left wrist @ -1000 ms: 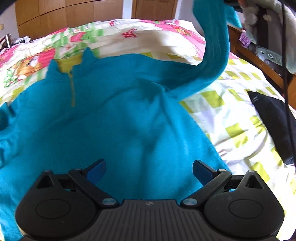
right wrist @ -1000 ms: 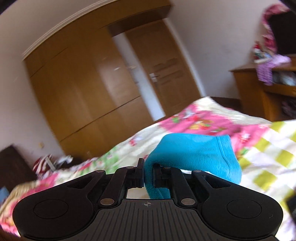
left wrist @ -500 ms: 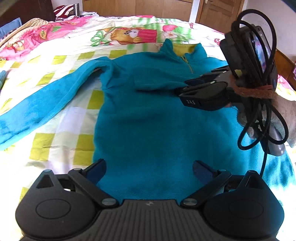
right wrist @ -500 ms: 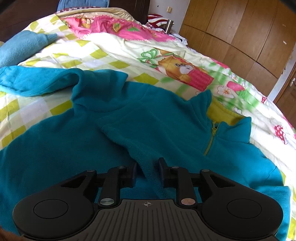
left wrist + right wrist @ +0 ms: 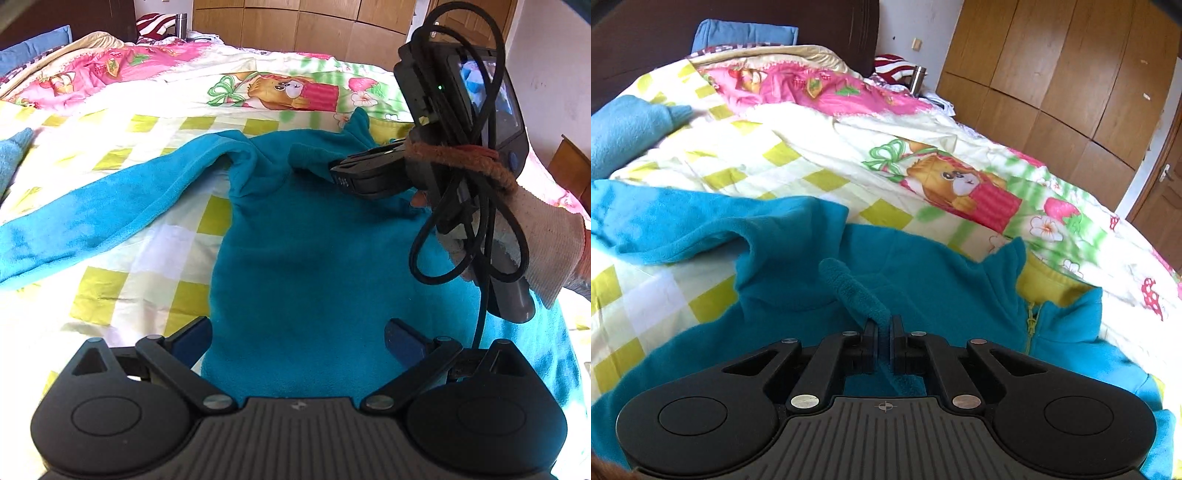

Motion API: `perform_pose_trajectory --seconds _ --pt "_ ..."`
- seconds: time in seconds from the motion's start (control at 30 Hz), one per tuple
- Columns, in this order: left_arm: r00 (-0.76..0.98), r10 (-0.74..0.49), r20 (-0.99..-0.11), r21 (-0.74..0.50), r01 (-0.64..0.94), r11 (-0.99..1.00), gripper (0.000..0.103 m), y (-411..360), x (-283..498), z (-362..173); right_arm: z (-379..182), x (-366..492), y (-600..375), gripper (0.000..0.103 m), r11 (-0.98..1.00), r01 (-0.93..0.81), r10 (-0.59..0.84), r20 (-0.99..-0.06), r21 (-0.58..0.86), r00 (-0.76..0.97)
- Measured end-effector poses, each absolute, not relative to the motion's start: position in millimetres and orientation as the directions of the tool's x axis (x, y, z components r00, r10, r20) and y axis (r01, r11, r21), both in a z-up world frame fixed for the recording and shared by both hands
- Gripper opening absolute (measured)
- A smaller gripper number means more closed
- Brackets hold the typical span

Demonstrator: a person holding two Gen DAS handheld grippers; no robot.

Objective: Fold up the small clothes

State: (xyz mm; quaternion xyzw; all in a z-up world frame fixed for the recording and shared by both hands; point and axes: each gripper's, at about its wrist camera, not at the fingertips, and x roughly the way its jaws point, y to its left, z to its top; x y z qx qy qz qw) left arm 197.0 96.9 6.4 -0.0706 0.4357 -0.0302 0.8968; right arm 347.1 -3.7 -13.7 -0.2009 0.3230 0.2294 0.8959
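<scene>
Lowered since a second ago, the right gripper (image 5: 884, 326) clamps the sleeve (image 5: 855, 291) over the teal fleece (image 5: 314, 266); left gripper (image 5: 297, 334) gapes empty; other sleeve (image 5: 110, 199) and body unfolded.

Sweater (image 5: 314, 258) flat on bedspread (image 5: 122, 258)

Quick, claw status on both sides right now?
Left claw: open, holding nothing, above the teal fleece top.
Right claw: shut on a fold of the teal fleece top.
</scene>
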Motion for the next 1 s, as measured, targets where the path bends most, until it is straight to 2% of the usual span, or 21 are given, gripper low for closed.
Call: perform_pose_trajectory --seconds 0.03,0.1,0.17,0.2,0.33,0.37,0.47,0.63,0.7,0.77,1.0 --pt "0.615 -0.114 -0.780 -0.153 -0.011 0.988 0.103 97 197 5 -22 350 2 0.013 0.794 -0.570 0.276 -0.710 -0.211 0.648" --pt "0.616 -0.109 -0.780 -0.149 -0.014 0.989 0.103 98 196 5 -39 351 11 0.014 0.758 -0.606 0.229 -0.771 -0.241 0.594" --pt "0.620 -0.104 -0.777 -0.144 -0.015 0.989 0.103 99 192 6 -32 342 9 0.017 0.749 -0.612 0.244 -0.754 -0.253 0.610" --pt "0.619 -0.105 -0.778 -0.148 -0.018 0.989 0.103 100 190 5 -25 338 6 0.026 0.755 -0.613 0.266 -0.745 -0.233 0.611" --pt "0.610 -0.110 -0.785 -0.179 -0.054 0.982 0.103 105 188 2 1 325 8 0.039 0.734 -0.652 0.352 -0.712 -0.192 0.607" --pt "0.607 -0.113 -0.787 -0.189 -0.063 0.980 0.103 107 189 0 0 327 12 0.045 0.731 -0.656 0.346 -0.727 -0.188 0.593" --pt "0.599 -0.097 -0.795 -0.179 -0.078 0.981 0.103 109 189 -3 -16 342 24 0.041 0.757 -0.641 0.279 -0.826 -0.125 0.490" --pt "0.599 -0.067 -0.798 -0.170 -0.117 0.978 0.103 128 176 -3 27 316 48 0.045 0.697 -0.707 0.428 -0.721 -0.120 0.545" --pt "0.605 -0.052 -0.795 -0.181 -0.154 0.971 0.103 143 168 -1 42 303 80 0.045 0.604 -0.784 0.513 -0.681 -0.145 0.522" --pt "0.612 -0.029 -0.791 -0.182 -0.190 0.965 0.103 159 158 2 46 294 121 0.046 0.483 -0.863 0.580 -0.685 -0.147 0.441" --pt "0.579 0.078 -0.812 -0.154 -0.341 0.928 0.103 238 122 -8 11 236 269 0.046 0.093 -0.984 0.682 -0.710 -0.154 0.176"
